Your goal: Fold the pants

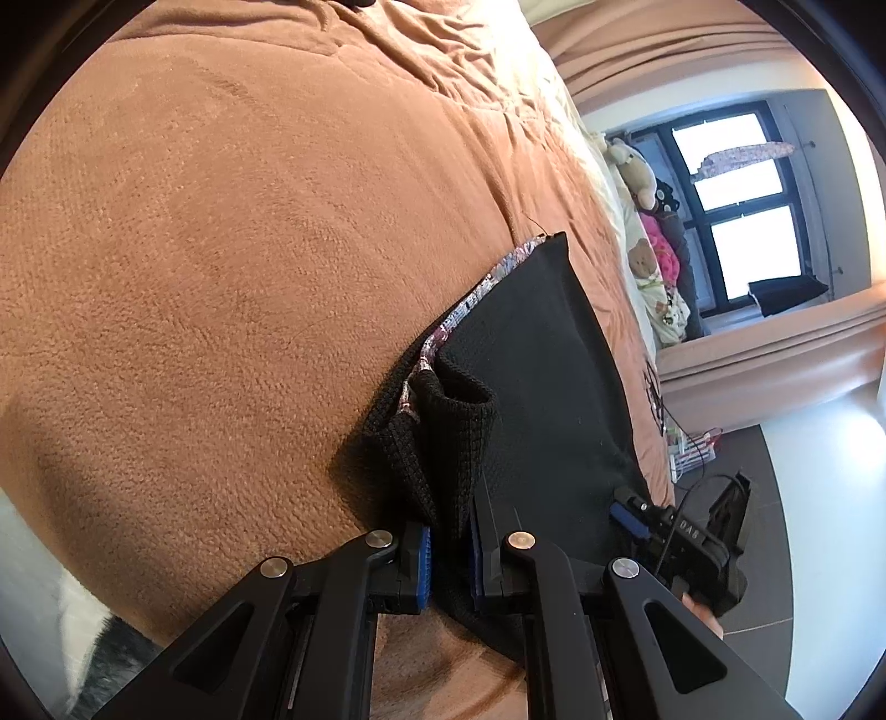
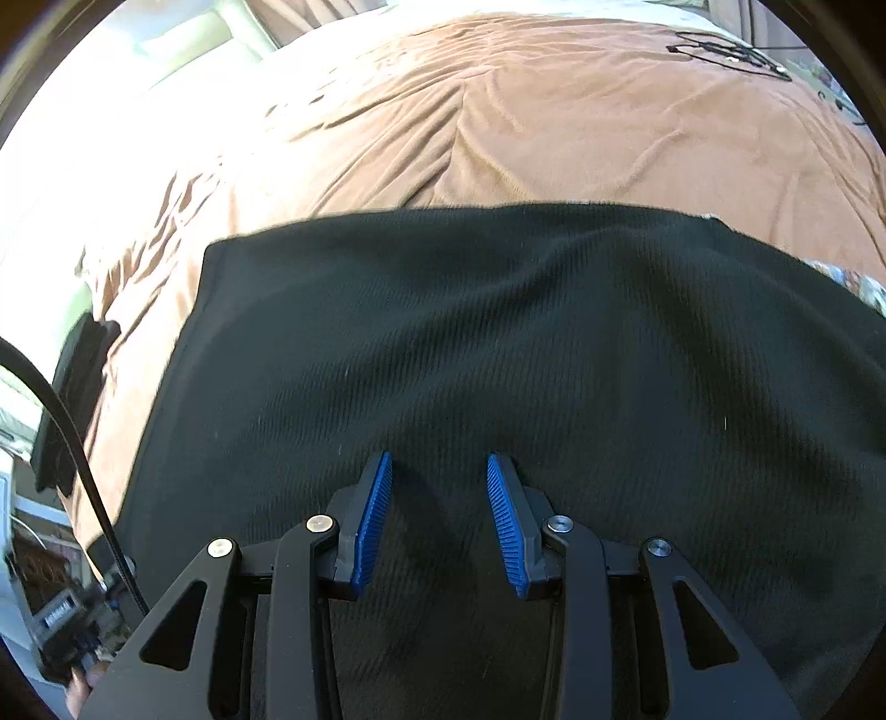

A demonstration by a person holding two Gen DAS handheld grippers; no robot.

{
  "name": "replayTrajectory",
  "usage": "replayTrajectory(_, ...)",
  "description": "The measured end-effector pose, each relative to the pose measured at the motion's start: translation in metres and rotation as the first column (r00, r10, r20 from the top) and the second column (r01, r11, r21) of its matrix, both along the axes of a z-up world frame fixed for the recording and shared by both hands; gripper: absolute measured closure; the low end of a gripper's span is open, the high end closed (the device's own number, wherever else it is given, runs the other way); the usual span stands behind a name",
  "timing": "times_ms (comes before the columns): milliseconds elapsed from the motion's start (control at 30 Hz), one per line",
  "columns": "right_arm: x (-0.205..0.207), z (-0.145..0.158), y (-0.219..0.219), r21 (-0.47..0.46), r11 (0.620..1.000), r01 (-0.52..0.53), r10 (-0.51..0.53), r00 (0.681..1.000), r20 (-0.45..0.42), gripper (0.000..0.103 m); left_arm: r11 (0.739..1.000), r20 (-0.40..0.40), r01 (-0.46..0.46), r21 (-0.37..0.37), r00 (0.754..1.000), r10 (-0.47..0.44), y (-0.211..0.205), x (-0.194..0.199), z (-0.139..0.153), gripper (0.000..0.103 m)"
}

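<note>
Black knit cloth fills the near part of both views. These are the black knit pants (image 2: 498, 343), and they lie on the bed with the soft brown fleece blanket (image 1: 221, 221).

Nearest in the left wrist view, the left tongs (image 1: 448, 559) are clenched on a bunched edge of the pants. The cloth rises in a small lumpy fold between the blue ribbed pads (image 1: 423, 565). Nearest in the right wrist view, the right tongs (image 2: 440, 515) are spread wide and grip nothing. They are low above the flat middle of the pants, and I cannot tell if they touch it.

The pants look already folded into a flat, neat, wide shape. A strip of patterned purple and white cloth (image 1: 476, 299) peeks out along one edge, maybe the inside or a band. I think the job is partly done. One corner is pinched and lifted, so another fold seems to be in hand. The pants are not yet a small tidy pile.

Count: one pair of pants, two tongs, one blanket, one bed.

Farther off, a tangle of thin black cord (image 2: 725, 52) lies on the blanket. At the far end of the bed sit soft plush toys (image 1: 642, 177) beside a dark-framed window (image 1: 736, 205).
</note>
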State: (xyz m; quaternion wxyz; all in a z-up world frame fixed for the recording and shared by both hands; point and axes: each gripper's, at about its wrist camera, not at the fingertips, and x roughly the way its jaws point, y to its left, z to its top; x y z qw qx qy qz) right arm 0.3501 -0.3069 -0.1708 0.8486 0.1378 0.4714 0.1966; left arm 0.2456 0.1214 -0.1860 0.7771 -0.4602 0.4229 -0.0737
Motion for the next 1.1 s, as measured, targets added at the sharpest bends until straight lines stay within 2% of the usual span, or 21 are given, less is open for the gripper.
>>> replayTrajectory(167,0.02,0.001,-0.007,0.035,0.999,0.027,-0.026,1.0,-0.011,0.069,1.0,0.006,-0.013,-0.01,1.0,0.013,0.0,-0.001,0.0,0.092)
replayTrajectory(500,0.062,0.003,-0.003,-0.009,0.999,0.048,-0.049,0.999,-0.013,0.069,0.999,0.012,-0.011,-0.035,1.0,0.012,0.003,0.006,-0.003,0.092)
replayTrajectory(600,0.075,0.003,-0.001,-0.047,0.998,0.046,-0.046,0.999,-0.007,0.076,1.0,0.013,-0.006,-0.023,1.0,0.006,0.002,0.009,-0.001,0.092)
replayTrajectory(733,0.087,0.002,0.007,-0.091,0.995,0.052,-0.053,0.999,-0.007,0.09,0.999,0.019,-0.015,-0.052,1.0,0.016,0.005,0.012,-0.005,0.092)
replayTrajectory(833,0.095,0.006,0.016,-0.121,0.992,0.046,-0.047,0.999,0.001,0.093,0.998,0.017,-0.011,-0.059,1.0,0.012,0.005,0.016,-0.006,0.093)
replayTrajectory(967,0.083,0.018,0.015,-0.105,0.994,0.029,-0.026,0.999,0.031,0.093,0.999,0.027,0.002,-0.046,1.0,-0.001,0.004,0.017,-0.001,0.096)
replayTrajectory(1100,0.053,0.031,0.014,-0.086,0.996,0.004,0.002,0.998,0.066,0.093,0.998,0.055,0.001,-0.063,0.999,0.002,0.004,0.015,0.007,0.097)
